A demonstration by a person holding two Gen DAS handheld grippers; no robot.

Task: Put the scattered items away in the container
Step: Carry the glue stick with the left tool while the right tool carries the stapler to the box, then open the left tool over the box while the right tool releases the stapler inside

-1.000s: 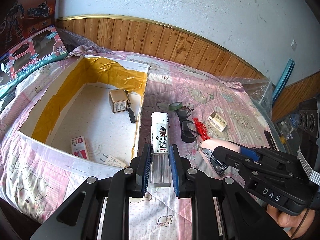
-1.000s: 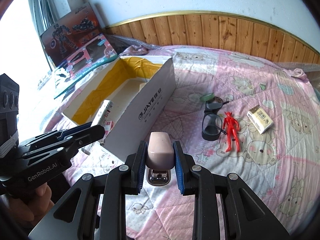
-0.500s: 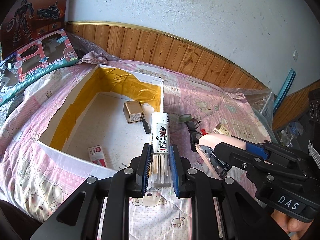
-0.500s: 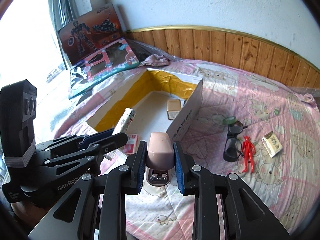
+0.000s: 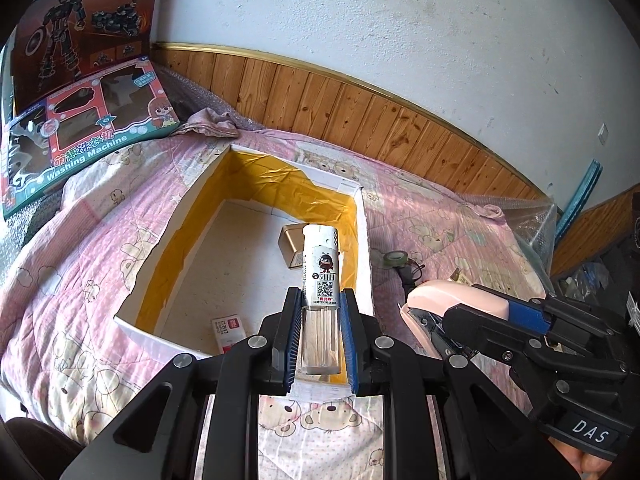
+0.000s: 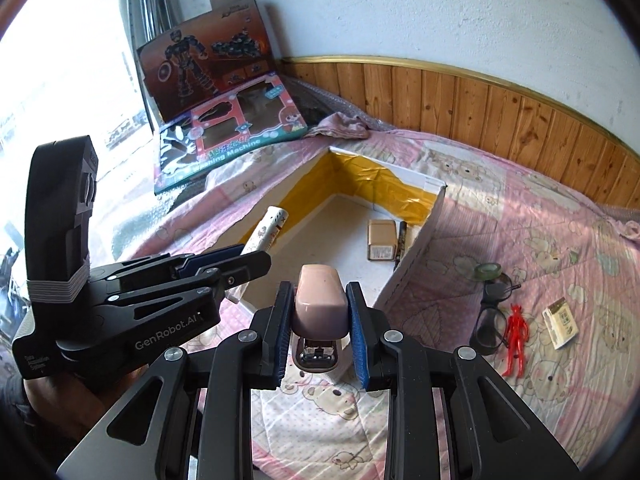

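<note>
My left gripper [image 5: 320, 340] is shut on a white tube with a QR label [image 5: 322, 272], held above the near right corner of the open white box with yellow-taped walls [image 5: 180, 216]. My right gripper [image 6: 320, 328] is shut on a pink stapler [image 6: 319, 304] just before the box's near edge. The box [image 6: 416, 256] holds a small tan carton [image 6: 381, 238], a dark pen-like thing [image 6: 401, 240] and a red-and-white packet [image 5: 228, 330]. The right gripper and stapler [image 5: 444, 304] show in the left wrist view; the left gripper and tube [image 6: 266, 232] show in the right wrist view.
On the pink quilt right of the box lie black glasses [image 6: 490, 320], a red figure [image 6: 516, 340], a tape roll [image 6: 487, 270] and a small printed packet [image 6: 561, 322]. Two toy boxes [image 6: 228, 136] lean at the far left against the wall. Wood panelling [image 5: 360, 120] backs the bed.
Both grippers have risen and swung left toward the box with tube and stapler still held; the box interior now shows in both views.
</note>
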